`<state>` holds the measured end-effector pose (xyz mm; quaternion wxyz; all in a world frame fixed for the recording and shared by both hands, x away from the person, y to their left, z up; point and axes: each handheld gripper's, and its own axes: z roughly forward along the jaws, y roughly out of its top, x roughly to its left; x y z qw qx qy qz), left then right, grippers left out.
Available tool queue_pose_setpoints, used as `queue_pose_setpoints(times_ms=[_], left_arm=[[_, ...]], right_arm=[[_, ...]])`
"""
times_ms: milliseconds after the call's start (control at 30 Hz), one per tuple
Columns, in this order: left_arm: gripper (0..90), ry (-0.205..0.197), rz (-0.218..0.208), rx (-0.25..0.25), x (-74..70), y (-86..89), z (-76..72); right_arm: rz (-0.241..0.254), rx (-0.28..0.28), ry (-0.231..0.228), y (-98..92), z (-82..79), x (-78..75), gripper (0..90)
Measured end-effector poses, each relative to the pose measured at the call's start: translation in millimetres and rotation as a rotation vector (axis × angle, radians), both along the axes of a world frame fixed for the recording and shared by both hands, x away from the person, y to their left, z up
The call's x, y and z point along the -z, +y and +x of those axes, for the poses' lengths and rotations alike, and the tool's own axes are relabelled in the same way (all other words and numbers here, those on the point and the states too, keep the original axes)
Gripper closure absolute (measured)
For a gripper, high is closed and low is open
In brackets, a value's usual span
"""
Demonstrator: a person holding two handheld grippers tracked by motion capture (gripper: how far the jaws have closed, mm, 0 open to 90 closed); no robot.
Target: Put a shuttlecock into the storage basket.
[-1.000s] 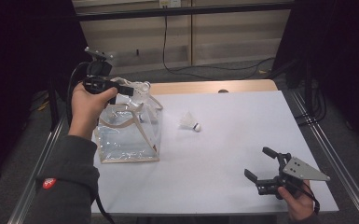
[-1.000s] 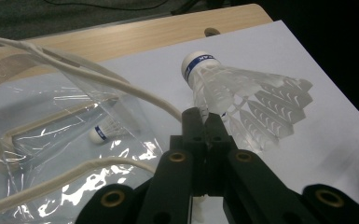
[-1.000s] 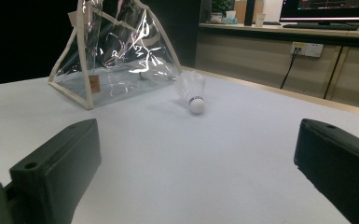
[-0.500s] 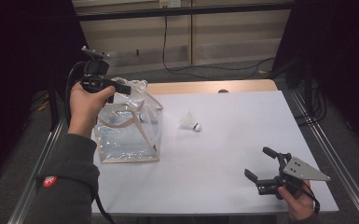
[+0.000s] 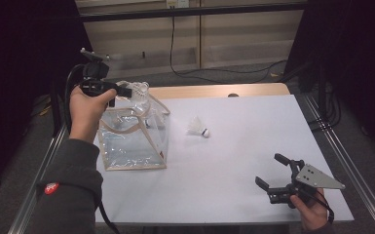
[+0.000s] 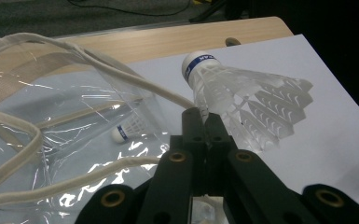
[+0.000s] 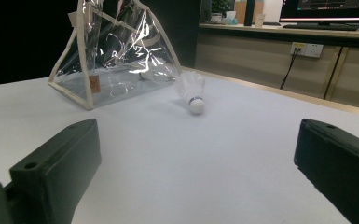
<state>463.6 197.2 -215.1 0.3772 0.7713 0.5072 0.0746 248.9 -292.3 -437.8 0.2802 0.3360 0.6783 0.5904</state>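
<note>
My left gripper (image 5: 128,90) is raised over the open top of a clear plastic bag (image 5: 132,139) at the table's left. It is shut on the feather skirt of a white shuttlecock (image 6: 242,100), whose blue-banded cork points up and away. Another shuttlecock (image 6: 127,130) shows through the bag's plastic (image 6: 51,116), apparently inside it. A third shuttlecock (image 5: 197,127) lies on the white table just right of the bag; it also shows in the right gripper view (image 7: 192,93). My right gripper (image 5: 273,170) stands open near the front right edge, with nothing between its fingers.
The bag's white cord handles (image 6: 23,135) loop loosely around its mouth beneath the left gripper. A wooden strip with a hole (image 5: 232,95) runs along the table's (image 5: 253,131) far edge. Metal rails (image 5: 341,156) flank the table.
</note>
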Motion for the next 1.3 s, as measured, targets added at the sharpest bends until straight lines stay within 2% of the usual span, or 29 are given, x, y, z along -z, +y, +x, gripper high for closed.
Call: queue_pose_setpoints(times_ms=[200, 600, 1133, 1300], left_arm=[[90.0, -0.002, -0.009, -0.021, 1.2, 1.3, 1.5], [90.0, 0.001, 0.01, -0.045, 1.6, 7.6, 4.7], [90.0, 0.002, 0.01, -0.116, 6.6, 23.8, 7.3], [90.0, 0.005, 0.022, -0.137, 11.0, 28.2, 8.8]], right_arm=[[0.002, 0.001, -0.002, 0.1, -0.2, -0.1, 0.2], [0.002, 0.003, 0.0, 0.6, -1.0, -0.2, 0.2], [0.0, 0.005, -0.005, 0.2, -1.3, -0.3, 0.2], [-0.001, 0.007, -0.001, -0.2, -1.2, -0.1, 0.2]])
